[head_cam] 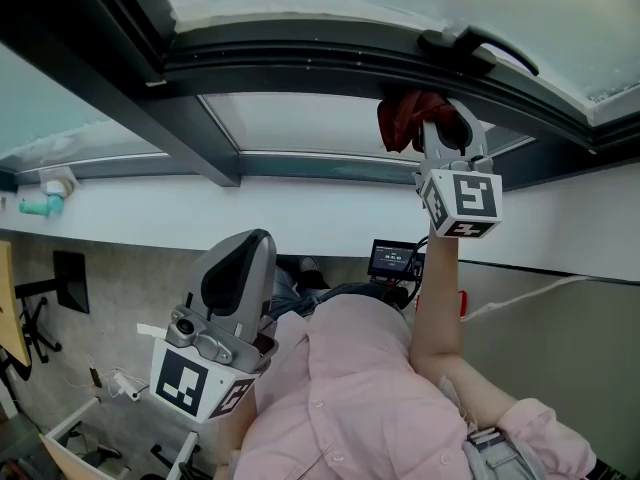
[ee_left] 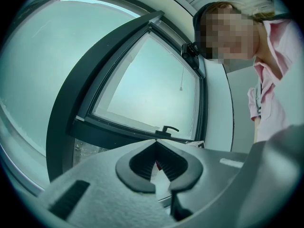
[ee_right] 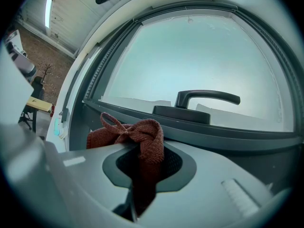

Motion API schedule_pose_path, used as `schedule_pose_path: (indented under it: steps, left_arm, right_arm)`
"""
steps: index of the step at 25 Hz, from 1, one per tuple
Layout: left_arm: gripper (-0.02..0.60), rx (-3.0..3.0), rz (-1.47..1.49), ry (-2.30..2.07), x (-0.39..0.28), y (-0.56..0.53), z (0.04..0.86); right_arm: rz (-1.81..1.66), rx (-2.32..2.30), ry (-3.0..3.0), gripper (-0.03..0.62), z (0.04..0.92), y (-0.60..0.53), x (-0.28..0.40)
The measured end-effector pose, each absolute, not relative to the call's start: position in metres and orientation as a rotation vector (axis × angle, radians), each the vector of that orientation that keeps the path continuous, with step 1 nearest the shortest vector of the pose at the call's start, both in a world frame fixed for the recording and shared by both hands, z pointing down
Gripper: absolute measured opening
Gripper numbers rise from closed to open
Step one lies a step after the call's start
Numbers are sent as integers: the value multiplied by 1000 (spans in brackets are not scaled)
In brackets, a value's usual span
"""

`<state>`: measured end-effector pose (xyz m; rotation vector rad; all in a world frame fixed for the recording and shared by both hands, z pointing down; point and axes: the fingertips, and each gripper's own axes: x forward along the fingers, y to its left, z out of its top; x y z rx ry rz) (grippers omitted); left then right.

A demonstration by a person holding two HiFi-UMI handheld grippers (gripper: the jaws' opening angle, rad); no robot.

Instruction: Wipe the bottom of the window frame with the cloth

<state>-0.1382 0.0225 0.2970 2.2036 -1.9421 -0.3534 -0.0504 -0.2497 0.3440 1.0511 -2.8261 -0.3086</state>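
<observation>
While low, left gripper (ee_left: 155, 144) jaws together; right gripper (head_cam: 447, 128) jaws tight on red cloth (head_cam: 404, 118) by window frame (head_cam: 300, 68).

The cloth (ee_right: 145, 137) was rust-red and coarse-woven, the window frame (head_cam: 300, 63) dark grey with a black handle (head_cam: 480, 43) — the left gripper (head_cam: 245, 253) and right gripper (head_cam: 445, 128) were pale grey with black-and-white square markers, the shirt (head_cam: 340, 398) at 6 o'clock pink.

Pink shirt (head_cam: 345, 398), grey left gripper (ee_left: 156, 145) — marker cube (head_cam: 195, 383)
</observation>
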Motion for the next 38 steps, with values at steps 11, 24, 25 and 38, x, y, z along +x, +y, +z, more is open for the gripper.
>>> schedule_pose_path:
  steps: [11, 24, 25, 38]
  left_arm:
    - [0, 2210, -361, -1945, -141, 24, 294]
    - [1, 2196, -360, -1972, -146, 36, 290]
    - [0, 2198, -359, -1975, -146, 37, 289]
    - [0, 2262, -394, -1884, -150, 56, 293]
  right_arm:
    - [-286, 1111, -2801, 61, 345, -256, -38]
    - [-222, 1208, -2759, 61, 345, -263, -28]
    - [-216, 1209, -2753, 61, 345, -263, -27]
    - [-62, 1544, -2632, 61, 348, -279, 8]
